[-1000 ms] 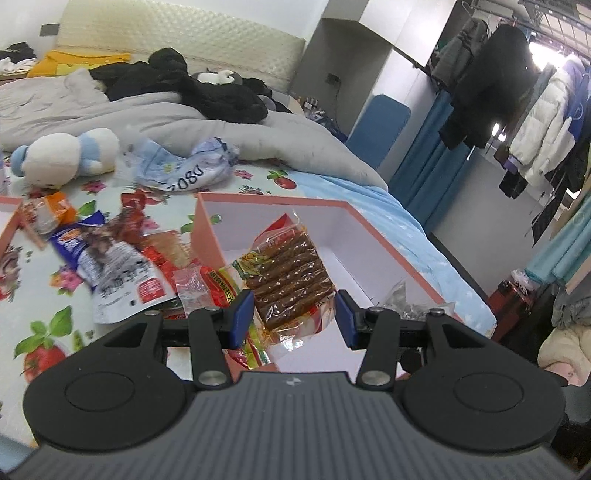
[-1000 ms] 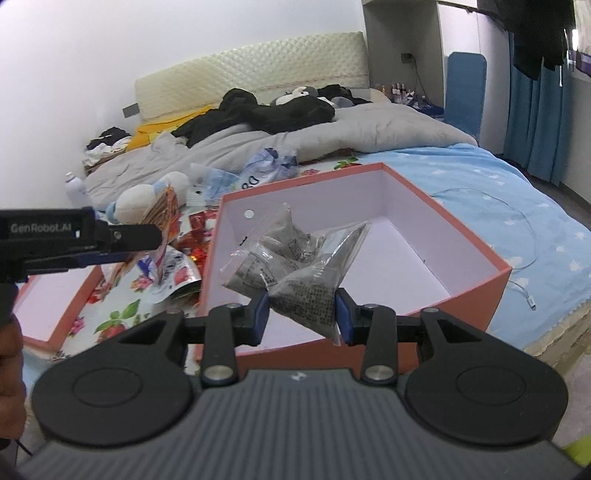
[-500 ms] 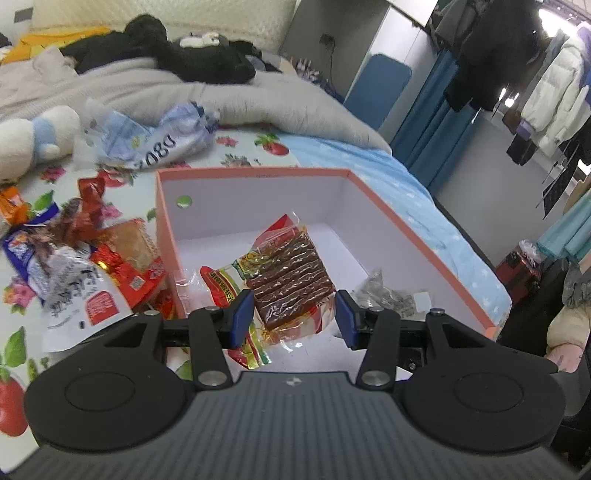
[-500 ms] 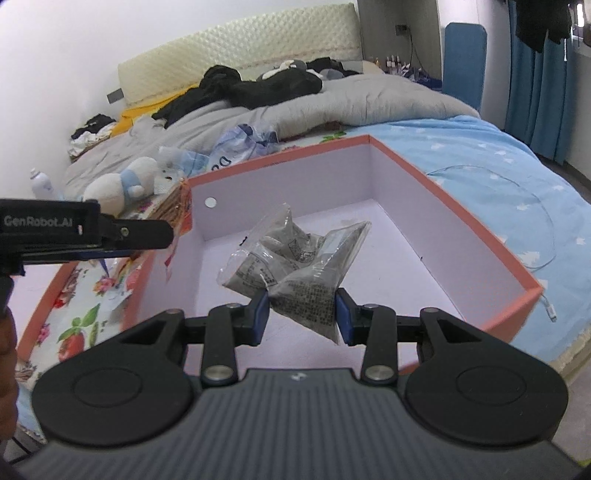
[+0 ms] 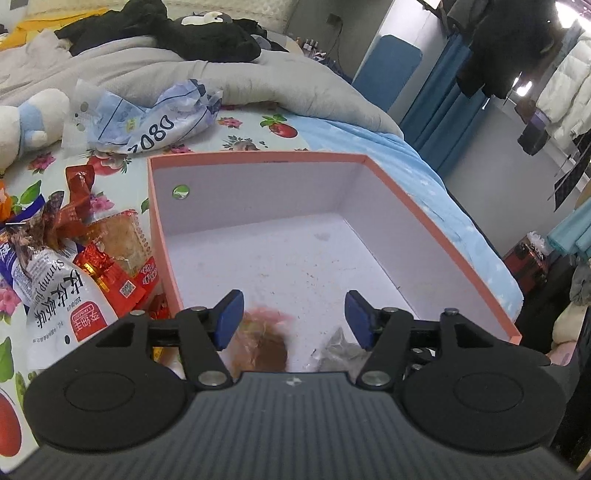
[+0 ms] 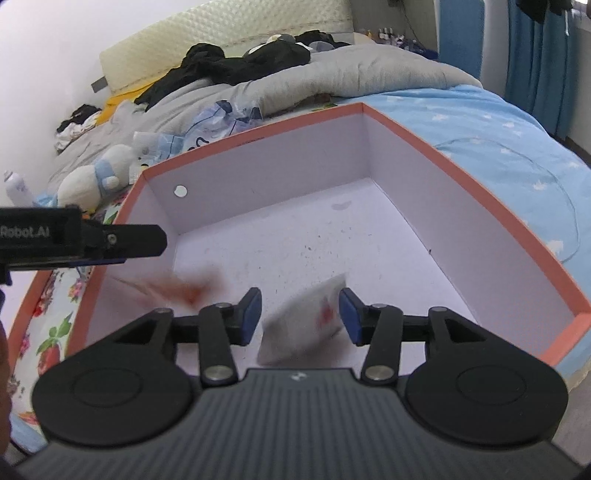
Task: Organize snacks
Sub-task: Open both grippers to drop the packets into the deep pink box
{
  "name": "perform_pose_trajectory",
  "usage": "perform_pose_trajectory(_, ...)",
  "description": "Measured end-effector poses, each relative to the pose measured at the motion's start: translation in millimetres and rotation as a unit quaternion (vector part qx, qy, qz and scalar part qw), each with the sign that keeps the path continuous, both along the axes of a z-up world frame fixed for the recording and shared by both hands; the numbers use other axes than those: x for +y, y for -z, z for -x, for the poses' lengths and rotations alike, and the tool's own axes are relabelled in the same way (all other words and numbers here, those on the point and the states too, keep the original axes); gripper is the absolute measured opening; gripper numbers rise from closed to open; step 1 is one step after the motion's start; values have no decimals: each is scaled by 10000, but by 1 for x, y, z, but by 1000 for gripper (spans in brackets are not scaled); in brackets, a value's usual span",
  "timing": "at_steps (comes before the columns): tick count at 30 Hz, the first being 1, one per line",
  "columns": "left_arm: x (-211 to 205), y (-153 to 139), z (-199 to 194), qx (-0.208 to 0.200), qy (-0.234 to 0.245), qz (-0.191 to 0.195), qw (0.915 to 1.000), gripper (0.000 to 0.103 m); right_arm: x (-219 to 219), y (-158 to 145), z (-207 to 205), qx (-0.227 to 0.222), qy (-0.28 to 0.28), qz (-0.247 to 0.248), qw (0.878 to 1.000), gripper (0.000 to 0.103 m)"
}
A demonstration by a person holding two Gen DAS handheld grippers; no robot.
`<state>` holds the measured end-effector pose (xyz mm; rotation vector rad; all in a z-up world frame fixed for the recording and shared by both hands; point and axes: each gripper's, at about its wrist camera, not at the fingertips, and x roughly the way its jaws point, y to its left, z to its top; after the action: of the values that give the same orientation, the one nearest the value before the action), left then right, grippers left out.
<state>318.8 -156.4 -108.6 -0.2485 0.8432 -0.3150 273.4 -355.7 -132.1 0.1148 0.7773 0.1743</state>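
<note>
The box (image 5: 436, 221) sat on the bed (image 5: 417, 155), with a heap of snack packets (image 5: 74, 280) just left of it. Two packets lay inside near its front wall, the sausage pack (image 5: 264, 345) left of the clear packet (image 5: 340, 352). A plush toy (image 5: 26, 122) lay behind the heap

1. Matt cardboard box (image 5: 436, 229): salmon-pink outside, pale smooth lining, speckled with crumbs.
2. Glossy crinkled plastic snack packets (image 5: 74, 280) beside it, some foil-bright red.
3. Blurred clear-film packet (image 6: 306, 325) and reddish film packet (image 5: 262, 343), finish hard to judge.
4. Matt black plastic gripper arms; smooth blue pads (image 5: 229, 317), rubbery-looking; shiny metal pivot pins (image 5: 373, 377); ribbed grey housing (image 6: 295, 424).
5. Soft printed cotton bedsheet (image 5: 258, 140), floral.
6. Fleecy grey blanket (image 5: 280, 92).
7. Fuzzy plush toy (image 6: 92, 181).
8. Quilted cream headboard (image 6: 229, 33).
</note>
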Motion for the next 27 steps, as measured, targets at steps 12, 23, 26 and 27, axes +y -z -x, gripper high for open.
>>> perform_pose_trajectory(12, 28, -48, 65, -465, -134, -25, 9988, 66, 17, -36, 50, -423, -85, -67, 9990, 49)
perform_pose_trajectory(23, 68, -64, 150, -612, -278, -60, 9977, 66, 43, -67, 117, -817, -161, -219, 9963, 49)
perform_pose_trajectory(26, 79, -68, 169, -650, -362, -45, 9972, 66, 51, -71, 131, -859, -204, -206, 9959, 49)
perform_pose_trajectory(27, 82, -70, 175, -670, -385, -43, 9970, 66, 53, -73, 136, -876, -220, -195, 9957, 49)
